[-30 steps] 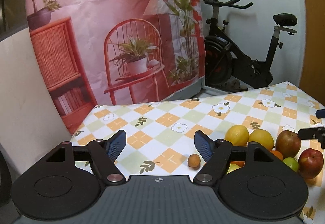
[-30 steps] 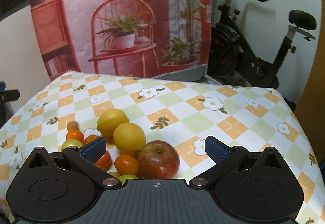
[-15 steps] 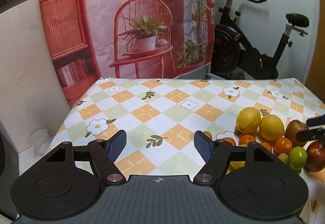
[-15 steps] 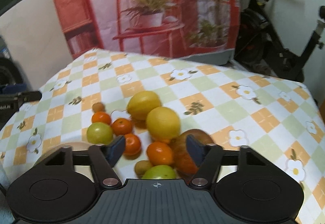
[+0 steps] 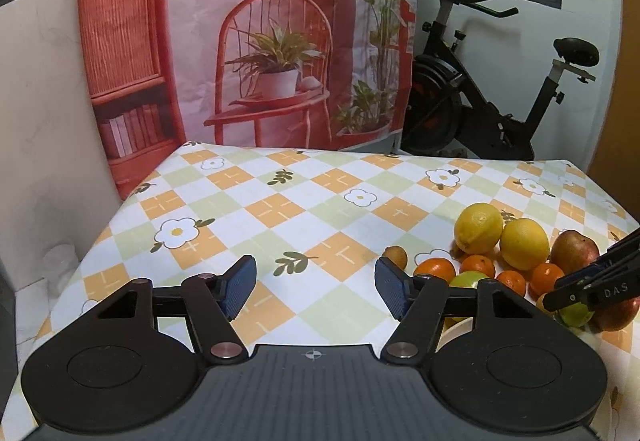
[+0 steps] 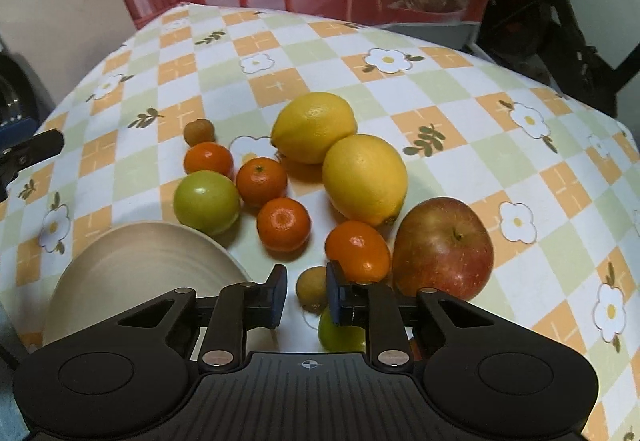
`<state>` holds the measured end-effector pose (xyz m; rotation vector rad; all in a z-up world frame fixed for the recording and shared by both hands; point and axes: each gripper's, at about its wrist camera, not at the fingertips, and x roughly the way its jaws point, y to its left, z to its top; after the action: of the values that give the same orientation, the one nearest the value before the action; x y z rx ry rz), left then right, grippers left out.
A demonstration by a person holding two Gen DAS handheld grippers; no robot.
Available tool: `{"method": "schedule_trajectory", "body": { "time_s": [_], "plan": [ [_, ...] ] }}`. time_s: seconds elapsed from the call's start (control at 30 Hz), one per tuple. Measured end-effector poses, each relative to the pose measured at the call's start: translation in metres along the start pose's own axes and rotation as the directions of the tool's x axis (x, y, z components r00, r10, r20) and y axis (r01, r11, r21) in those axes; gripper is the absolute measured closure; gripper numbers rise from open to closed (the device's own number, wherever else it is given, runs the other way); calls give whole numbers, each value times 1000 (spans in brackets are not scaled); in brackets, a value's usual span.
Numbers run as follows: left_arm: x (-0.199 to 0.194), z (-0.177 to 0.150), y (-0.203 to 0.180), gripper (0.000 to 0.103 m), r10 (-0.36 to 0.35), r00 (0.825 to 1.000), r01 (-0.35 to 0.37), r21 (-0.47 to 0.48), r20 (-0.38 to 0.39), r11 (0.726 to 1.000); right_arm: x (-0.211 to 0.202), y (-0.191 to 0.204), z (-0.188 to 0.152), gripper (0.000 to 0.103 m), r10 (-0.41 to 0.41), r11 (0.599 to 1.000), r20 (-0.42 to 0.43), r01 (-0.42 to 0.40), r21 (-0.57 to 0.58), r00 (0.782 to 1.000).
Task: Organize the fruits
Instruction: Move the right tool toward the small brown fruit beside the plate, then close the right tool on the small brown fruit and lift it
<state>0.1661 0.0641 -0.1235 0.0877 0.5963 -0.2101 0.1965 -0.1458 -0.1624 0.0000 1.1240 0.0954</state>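
Several fruits lie in a cluster on the checked tablecloth (image 6: 440,89): two lemons (image 6: 314,127), a red apple (image 6: 442,247), several mandarins (image 6: 283,223) and a green fruit (image 6: 206,201). My right gripper (image 6: 307,293) points steeply down over the near side of the cluster. Its jaws are closing around a small brownish fruit (image 6: 312,287), with a sliver of gap still at the left pad. My left gripper (image 5: 316,285) hovers open over bare cloth to the left of the fruits. Its jaws are closing with nothing between them, and a small brown fruit (image 5: 396,257) sits just past its right finger.
A beige plate (image 6: 140,265) sits at the near left of the cluster. A second green fruit (image 6: 340,333) lies under my right finger. Behind the table hang a printed backdrop (image 5: 248,41) and an exercise bike (image 5: 500,101). The cloth drops off at the table's left edge.
My right gripper tipped downward and moved in over the fruits while its jaws narrowed from wide to a small gap around the small fruit. My left gripper sank a little and its jaws came slightly closer.
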Motion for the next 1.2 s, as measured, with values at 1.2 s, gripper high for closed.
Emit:
{"method": "schedule_trajectory", "body": {
  "time_s": [1.2],
  "plan": [
    [0,-6,-9,34,-50,999,50,-3,4,999,18,-11,25,80,-35,976,-134,63,210,990]
  ]
}}
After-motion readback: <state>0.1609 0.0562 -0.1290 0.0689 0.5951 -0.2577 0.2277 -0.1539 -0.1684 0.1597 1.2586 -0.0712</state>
